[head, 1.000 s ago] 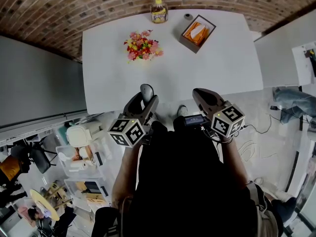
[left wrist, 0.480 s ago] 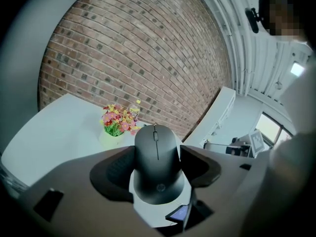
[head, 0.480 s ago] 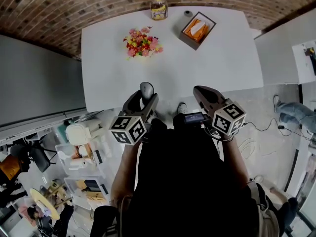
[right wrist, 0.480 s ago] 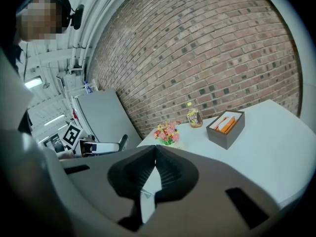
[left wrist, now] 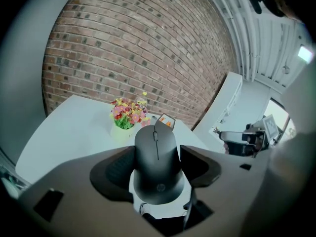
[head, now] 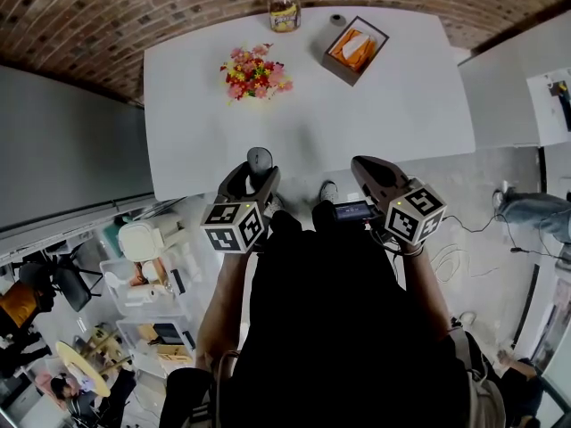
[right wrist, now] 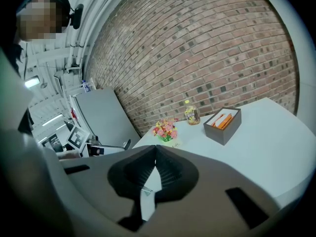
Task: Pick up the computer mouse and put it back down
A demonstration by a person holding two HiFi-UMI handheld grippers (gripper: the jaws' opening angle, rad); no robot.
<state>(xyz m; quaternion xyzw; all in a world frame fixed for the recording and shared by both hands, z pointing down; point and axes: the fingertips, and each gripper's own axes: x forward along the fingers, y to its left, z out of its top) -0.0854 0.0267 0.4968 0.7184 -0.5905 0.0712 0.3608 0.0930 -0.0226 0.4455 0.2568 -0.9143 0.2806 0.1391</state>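
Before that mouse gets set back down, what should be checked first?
1. Left gripper jaws closed on the computer mouse's sides: ok.
2. Mouse sitting straight between the jaws: ok.
3. Table bare around the mouse: ok.
4. Mouse safely inside the table's near edge: cannot tell, it is close.
5. Mouse already touching the table: cannot tell.
6. Right gripper shut, empty and off to the side: ok.

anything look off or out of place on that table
Nothing stands out. The flowers, bottle and open box stand upright at the far side of the table, nothing spilled. The computer mouse sits squarely between the jaws of the left gripper, near the front edge.
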